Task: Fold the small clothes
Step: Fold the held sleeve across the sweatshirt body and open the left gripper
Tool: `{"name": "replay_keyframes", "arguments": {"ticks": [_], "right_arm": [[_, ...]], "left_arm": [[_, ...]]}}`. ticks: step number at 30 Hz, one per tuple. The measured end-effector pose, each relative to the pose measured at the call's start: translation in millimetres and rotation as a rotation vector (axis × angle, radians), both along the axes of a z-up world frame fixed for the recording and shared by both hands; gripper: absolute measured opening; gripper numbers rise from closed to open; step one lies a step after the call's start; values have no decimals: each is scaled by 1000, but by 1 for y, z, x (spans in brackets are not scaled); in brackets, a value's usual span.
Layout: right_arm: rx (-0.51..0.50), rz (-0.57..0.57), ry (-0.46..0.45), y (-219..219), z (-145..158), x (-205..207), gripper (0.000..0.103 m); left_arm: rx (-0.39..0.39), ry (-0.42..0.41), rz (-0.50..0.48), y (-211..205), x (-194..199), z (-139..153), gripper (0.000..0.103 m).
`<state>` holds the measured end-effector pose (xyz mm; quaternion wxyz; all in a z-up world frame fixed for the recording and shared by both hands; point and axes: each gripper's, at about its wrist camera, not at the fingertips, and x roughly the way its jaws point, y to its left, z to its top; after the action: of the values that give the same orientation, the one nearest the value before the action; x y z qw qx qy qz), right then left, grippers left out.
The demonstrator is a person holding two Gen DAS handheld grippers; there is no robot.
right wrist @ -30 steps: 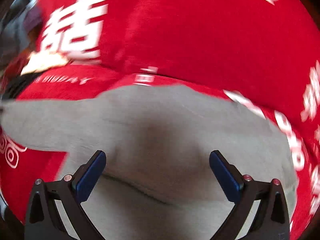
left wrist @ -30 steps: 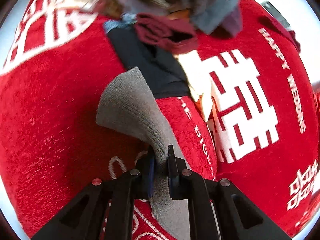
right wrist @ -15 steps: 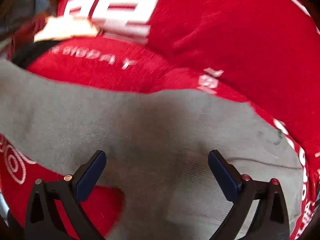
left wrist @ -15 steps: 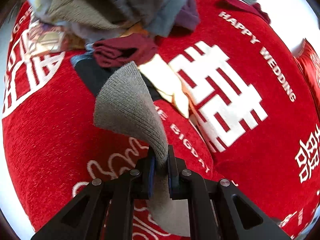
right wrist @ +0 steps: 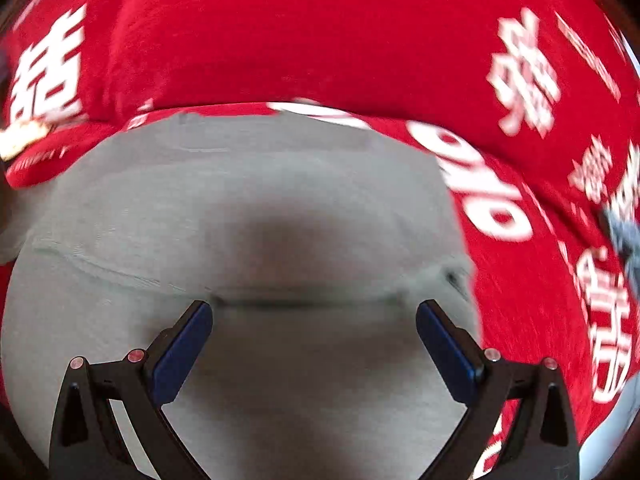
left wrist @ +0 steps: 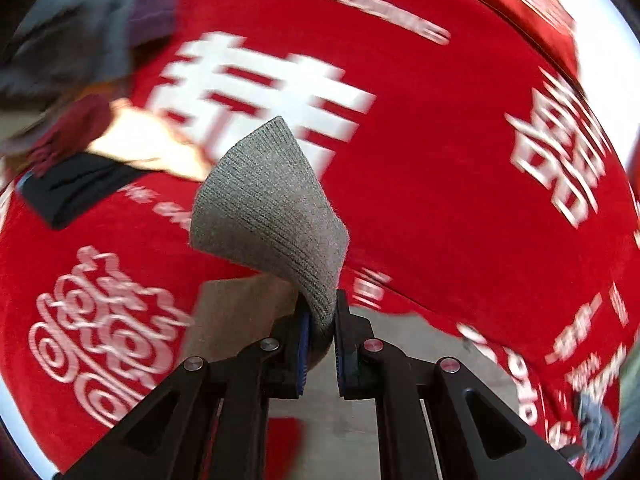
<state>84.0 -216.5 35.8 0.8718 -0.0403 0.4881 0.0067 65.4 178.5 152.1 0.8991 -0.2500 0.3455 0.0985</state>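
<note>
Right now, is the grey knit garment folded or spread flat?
Mid-fold. The left gripper is shut on one edge of the grey knit garment, lifted and curling over; the rest lies flat on the red cloth.

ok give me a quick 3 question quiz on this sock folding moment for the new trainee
1. True or false: the left gripper is shut on the grey sock.
2. The right gripper is: A) open above the grey sock, B) shut on the sock, C) holding a black garment.
3. What colour is the cloth under the sock?

Key: 1 true; 2 A; 3 red, with white print.
</note>
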Motion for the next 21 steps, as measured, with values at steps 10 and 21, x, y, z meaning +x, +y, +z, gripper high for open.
{"name": "replay_keyframes", "arguments": {"ticks": [10, 21], "right_arm": [[104, -39, -57, -55, 2, -10, 102], [196, -41, -64, -86, -14, -17, 102]], "left_arm": [[94, 67, -335, -227, 66, 1, 12], [119, 288, -413, -321, 101, -103, 12]]}}
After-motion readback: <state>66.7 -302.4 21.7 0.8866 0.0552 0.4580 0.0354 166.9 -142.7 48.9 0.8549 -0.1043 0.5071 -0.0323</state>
